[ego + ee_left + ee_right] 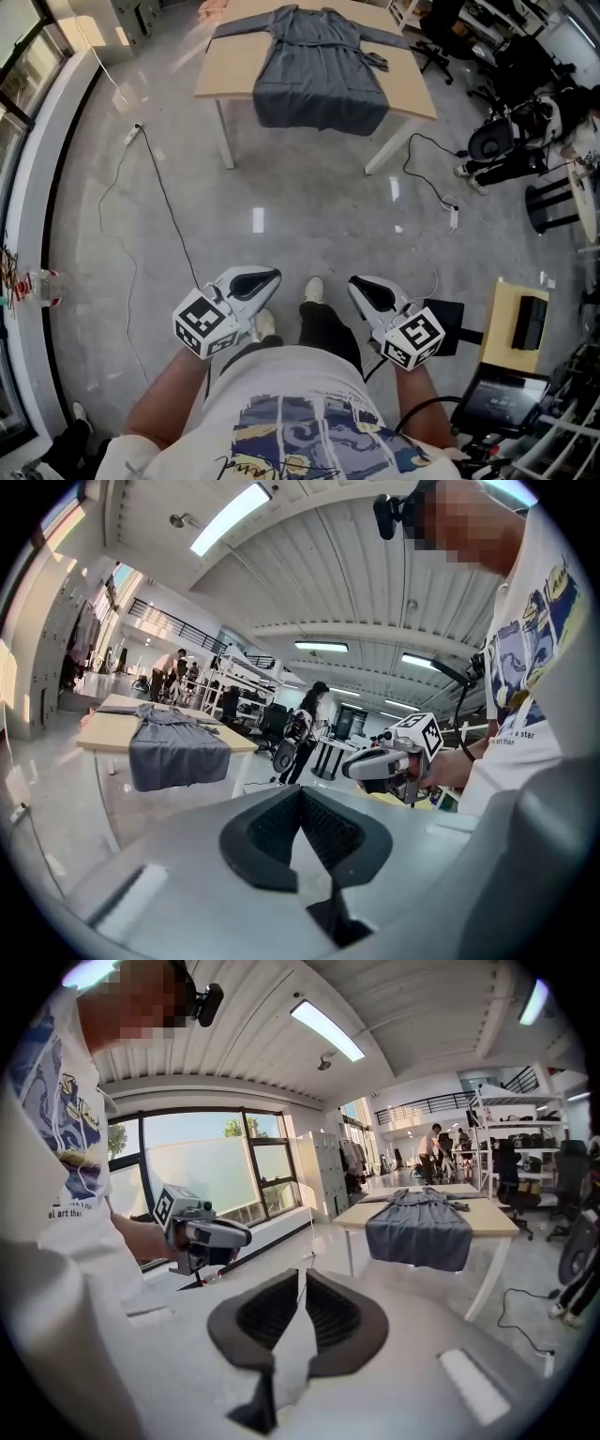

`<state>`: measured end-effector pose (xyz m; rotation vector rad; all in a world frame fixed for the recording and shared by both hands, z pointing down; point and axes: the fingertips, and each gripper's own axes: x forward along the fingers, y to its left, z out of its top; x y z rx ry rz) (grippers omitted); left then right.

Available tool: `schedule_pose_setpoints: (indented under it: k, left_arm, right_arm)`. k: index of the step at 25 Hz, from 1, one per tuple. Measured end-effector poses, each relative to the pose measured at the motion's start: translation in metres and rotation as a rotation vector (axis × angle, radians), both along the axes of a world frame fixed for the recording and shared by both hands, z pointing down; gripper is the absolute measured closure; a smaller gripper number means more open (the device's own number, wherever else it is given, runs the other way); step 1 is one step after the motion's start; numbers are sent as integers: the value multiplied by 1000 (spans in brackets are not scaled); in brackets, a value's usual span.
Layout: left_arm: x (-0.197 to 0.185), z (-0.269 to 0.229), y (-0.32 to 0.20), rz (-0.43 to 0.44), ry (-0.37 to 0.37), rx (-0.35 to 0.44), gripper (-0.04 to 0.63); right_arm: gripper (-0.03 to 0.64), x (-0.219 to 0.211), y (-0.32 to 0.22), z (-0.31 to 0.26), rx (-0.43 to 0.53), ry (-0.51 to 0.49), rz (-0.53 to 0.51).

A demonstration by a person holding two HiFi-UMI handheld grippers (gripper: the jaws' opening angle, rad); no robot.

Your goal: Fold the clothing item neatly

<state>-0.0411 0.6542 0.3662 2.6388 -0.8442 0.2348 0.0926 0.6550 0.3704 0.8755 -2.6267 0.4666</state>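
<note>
A grey long-sleeved garment (319,70) lies spread flat on a light wooden table (230,66) far ahead, its hem hanging over the front edge. It also shows small in the left gripper view as the garment (173,747) and in the right gripper view as the garment (420,1222). My left gripper (272,275) and right gripper (356,281) are held close to my body, well short of the table. Both are shut with nothing between the jaws, as the left gripper (302,791) and the right gripper (302,1275) show in their own views.
Grey polished floor lies between me and the table. A black cable (159,178) runs across it at left, and a power strip (453,217) lies at right. Office chairs (497,141) stand at the right, with a yellow stool (511,323) near me. People (314,714) stand in the background.
</note>
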Motion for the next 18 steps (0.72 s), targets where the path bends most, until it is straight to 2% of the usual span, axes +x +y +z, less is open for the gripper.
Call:
schedule_pose_setpoints:
  k: [8, 13, 18]
  left_arm:
    - [0, 4, -74, -35, -31, 7, 593]
    - [24, -6, -142, -64, -79, 31, 593]
    - [52, -15, -202, -96, -80, 42, 594]
  right_arm:
    - [589, -6, -82, 0, 14, -31, -64]
    - [569, 13, -156, -4, 33, 5, -102]
    - [557, 37, -217, -10, 68, 1, -134]
